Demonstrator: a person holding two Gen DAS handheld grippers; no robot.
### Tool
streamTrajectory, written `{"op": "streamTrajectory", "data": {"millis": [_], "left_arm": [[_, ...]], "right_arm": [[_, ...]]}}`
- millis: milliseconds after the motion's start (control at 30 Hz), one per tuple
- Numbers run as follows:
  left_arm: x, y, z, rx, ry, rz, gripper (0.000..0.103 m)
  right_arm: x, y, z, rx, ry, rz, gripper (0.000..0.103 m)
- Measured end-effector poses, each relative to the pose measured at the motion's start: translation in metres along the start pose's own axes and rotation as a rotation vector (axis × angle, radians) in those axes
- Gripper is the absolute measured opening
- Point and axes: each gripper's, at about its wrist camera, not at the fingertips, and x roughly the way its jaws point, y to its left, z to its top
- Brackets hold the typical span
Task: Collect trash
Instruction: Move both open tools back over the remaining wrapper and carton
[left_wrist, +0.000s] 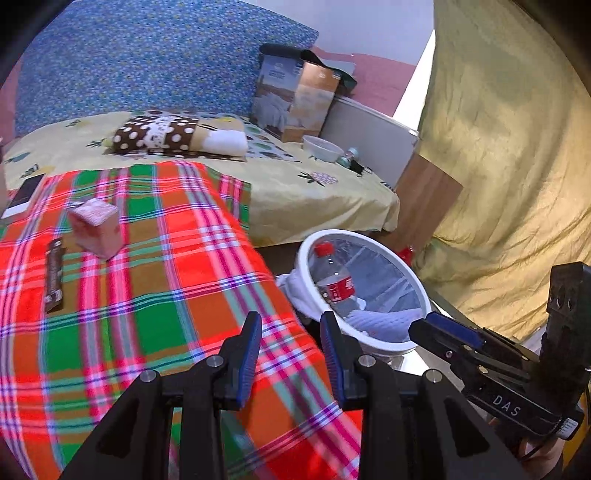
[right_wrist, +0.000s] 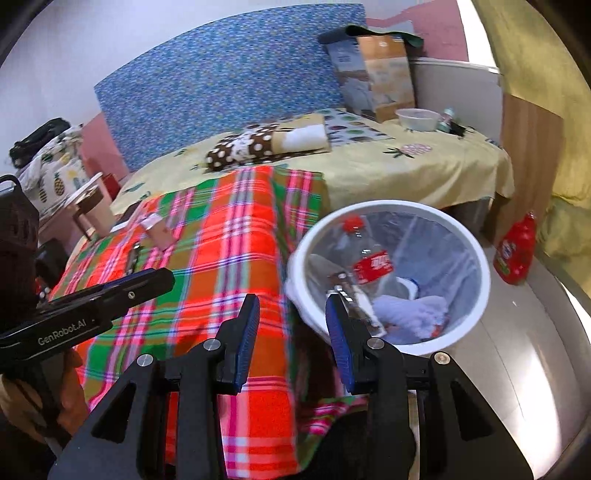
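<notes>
A white trash bin (left_wrist: 303, 258) (right_wrist: 388, 206) with a clear liner stands on the floor beside the bed. Inside it lie a plastic bottle (left_wrist: 335, 285) (right_wrist: 370, 263) with red cap and label, and crumpled white paper (right_wrist: 410, 314). A small pink box (left_wrist: 96, 229) (right_wrist: 159, 227) and a brown wrapper (left_wrist: 54, 275) (right_wrist: 133, 257) rest on the plaid blanket (left_wrist: 166, 280) (right_wrist: 221, 258). My left gripper (left_wrist: 291, 332) (right_wrist: 166, 277) hovers open over the blanket's edge, holding nothing. My right gripper (right_wrist: 291, 317) (left_wrist: 424, 328) is open and holds nothing, close to the bin's near rim.
A red detergent bottle (right_wrist: 517, 254) stands on the floor right of the bin. At the bed's far end are a white bowl (left_wrist: 323, 147), a cardboard box (left_wrist: 295, 99) and a dotted pillow (left_wrist: 159, 134). A yellow curtain (left_wrist: 509, 147) hangs at right.
</notes>
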Motion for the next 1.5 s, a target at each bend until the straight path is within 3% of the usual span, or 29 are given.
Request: {"op": "streamTrajectory", "data": {"millis": [500, 1200, 1333, 1500], "left_arm": [[-0.042, 0.041, -0.022, -0.071, -0.048, 0.105, 0.033], [-0.067, 0.102, -0.024, -0.165, -0.08, 0.268, 0.033], [-0.067, 0.114, -0.019, -0.179, -0.078, 0.295, 0.033], [-0.063, 0.13, -0.009, -0.185, -0.07, 0.333, 0.033]], "right_arm": [[0.003, 0.042, -0.004, -0.075, -0.008, 0.123, 0.04], [0.023, 0.087, 0.004, -0.168, 0.03, 0.208, 0.04], [0.028, 0.093, 0.01, -0.177, 0.026, 0.216, 0.052], [0.034, 0.102, 0.018, -0.193, 0.028, 0.224, 0.052]]}}
